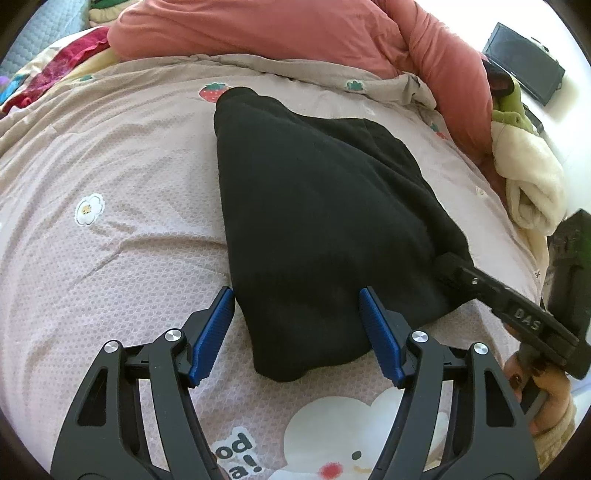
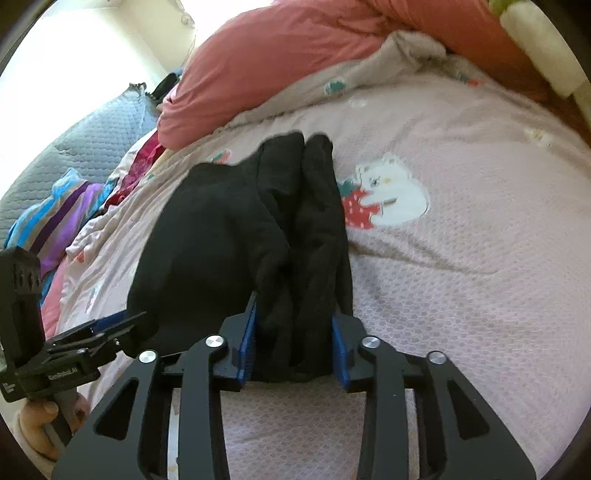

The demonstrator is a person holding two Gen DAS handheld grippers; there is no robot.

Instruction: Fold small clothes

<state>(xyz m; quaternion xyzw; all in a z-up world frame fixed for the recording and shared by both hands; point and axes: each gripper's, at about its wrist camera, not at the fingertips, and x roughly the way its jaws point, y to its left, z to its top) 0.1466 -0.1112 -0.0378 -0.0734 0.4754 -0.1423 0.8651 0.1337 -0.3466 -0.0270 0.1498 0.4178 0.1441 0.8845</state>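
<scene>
One black garment (image 1: pixel 317 221) lies folded, bunched rightward.

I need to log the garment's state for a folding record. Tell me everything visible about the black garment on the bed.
The black garment is a soft, matte knit lying on the pink printed bedsheet. The right gripper clamps its bunched near edge; the left gripper, open, straddles its other near corner. Its far end narrows toward the salmon quilt.

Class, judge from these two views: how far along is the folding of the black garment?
Done: the black garment lies on the bedsheet, apparently doubled. In hand: the right gripper has fabric bunched between its fingers; the left gripper is open at the near hem. Left: finishing the fold.
</scene>
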